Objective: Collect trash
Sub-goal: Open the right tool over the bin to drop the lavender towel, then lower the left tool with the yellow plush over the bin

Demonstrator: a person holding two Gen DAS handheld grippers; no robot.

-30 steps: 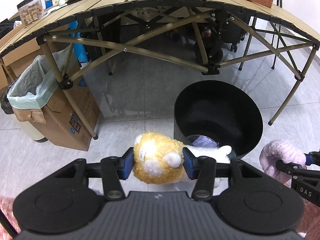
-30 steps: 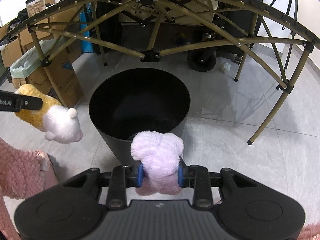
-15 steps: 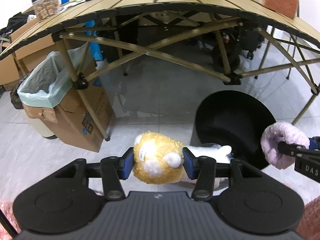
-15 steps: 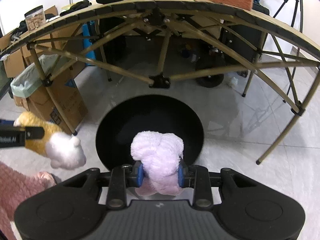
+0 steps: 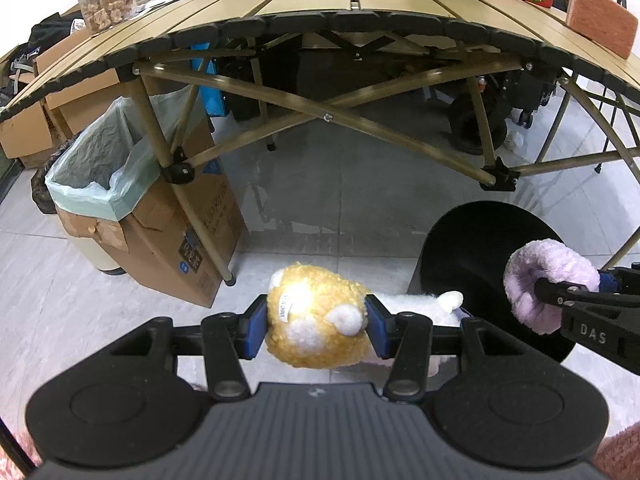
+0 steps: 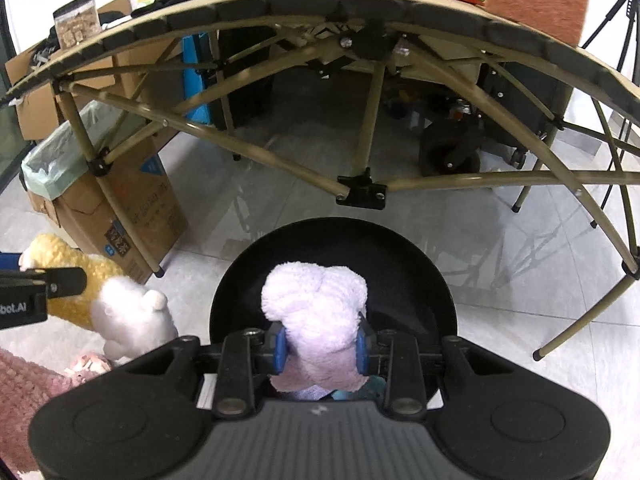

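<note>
Lettering "DAS" marks right gripper clamping lilac plush.

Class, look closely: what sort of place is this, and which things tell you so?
Probably a workroom or lab, not a home: a folding camp table on tiled floor, stacked cardboard boxes, and a tripod.
</note>
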